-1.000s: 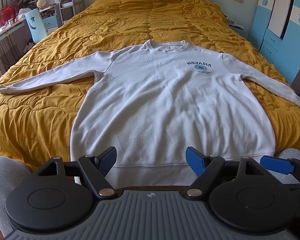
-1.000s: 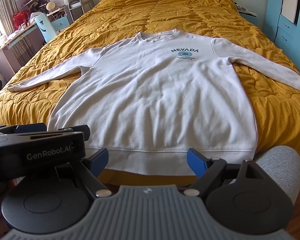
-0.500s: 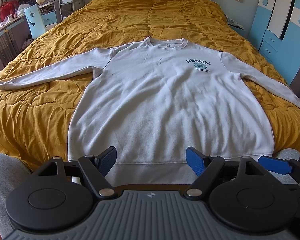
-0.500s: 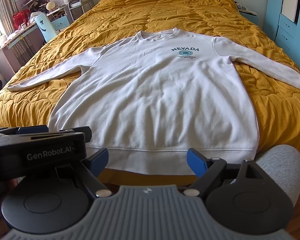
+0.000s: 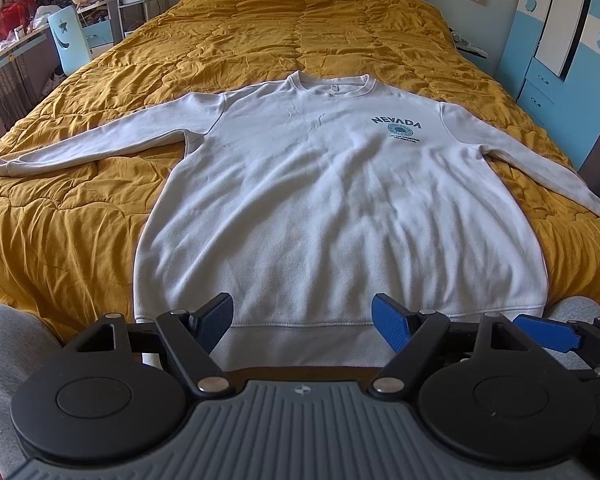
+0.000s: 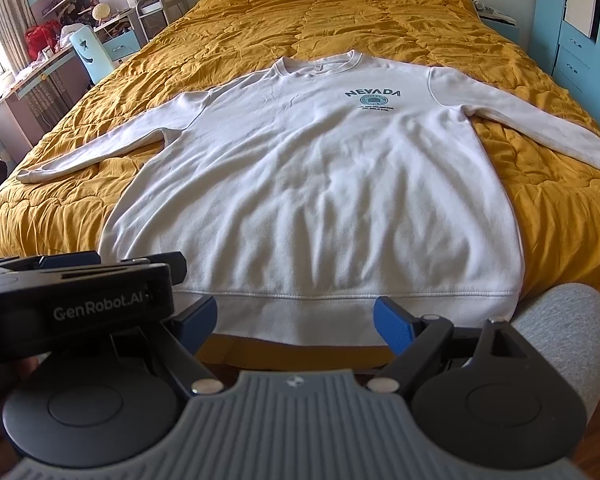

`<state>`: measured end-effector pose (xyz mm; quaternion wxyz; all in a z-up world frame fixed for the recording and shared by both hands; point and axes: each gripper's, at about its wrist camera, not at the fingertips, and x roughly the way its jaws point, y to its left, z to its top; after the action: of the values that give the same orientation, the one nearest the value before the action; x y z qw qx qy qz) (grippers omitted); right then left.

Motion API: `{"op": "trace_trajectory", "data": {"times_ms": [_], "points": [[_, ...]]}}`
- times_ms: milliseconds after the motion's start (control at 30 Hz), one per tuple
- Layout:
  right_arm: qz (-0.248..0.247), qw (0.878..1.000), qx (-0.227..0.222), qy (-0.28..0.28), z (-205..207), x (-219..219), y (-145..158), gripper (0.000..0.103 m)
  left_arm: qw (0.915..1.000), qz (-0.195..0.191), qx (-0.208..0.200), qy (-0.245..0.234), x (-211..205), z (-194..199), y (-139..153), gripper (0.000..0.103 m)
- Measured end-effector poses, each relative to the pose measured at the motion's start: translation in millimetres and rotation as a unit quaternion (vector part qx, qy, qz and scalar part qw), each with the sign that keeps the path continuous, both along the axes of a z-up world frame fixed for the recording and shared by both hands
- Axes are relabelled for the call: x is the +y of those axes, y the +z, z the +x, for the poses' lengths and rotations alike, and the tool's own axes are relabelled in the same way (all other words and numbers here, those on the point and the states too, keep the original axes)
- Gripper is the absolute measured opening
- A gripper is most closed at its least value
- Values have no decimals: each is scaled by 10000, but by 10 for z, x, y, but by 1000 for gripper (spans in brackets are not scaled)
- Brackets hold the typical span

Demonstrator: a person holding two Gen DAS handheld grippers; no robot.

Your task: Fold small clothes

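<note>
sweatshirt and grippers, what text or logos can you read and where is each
"NEVADA": chest print on the white sweatshirt, above a round teal emblem.
Small lines under the emblem: too small to read.
"GenRobot.AI": side of the left gripper, seen from the right wrist view.
Neck tag: no legible text.

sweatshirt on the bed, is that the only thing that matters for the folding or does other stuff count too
Part of the job:
white sweatshirt, spread flat
left gripper, open
right gripper, open
yellow quilt, the work surface

Just lying about:
blue chair
cluttered desk
blue wardrobe
</note>
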<state>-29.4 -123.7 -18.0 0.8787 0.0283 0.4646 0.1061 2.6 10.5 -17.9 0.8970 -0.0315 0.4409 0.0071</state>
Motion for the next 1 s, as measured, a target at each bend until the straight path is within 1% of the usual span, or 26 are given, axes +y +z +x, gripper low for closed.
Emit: {"op": "trace_trajectory", "data": {"times_ms": [467, 767, 1000], "points": [[30, 10000, 1, 5, -8, 19, -36, 81, 10000, 11, -3, 18, 19, -5, -8, 92], [73, 10000, 5, 18, -5, 53, -75, 81, 10000, -14, 74, 62, 44, 0, -31, 92], [95, 9999, -93, 101, 49, 158, -110, 81, 9998, 35, -30, 204, 150, 27, -59, 92]]}}
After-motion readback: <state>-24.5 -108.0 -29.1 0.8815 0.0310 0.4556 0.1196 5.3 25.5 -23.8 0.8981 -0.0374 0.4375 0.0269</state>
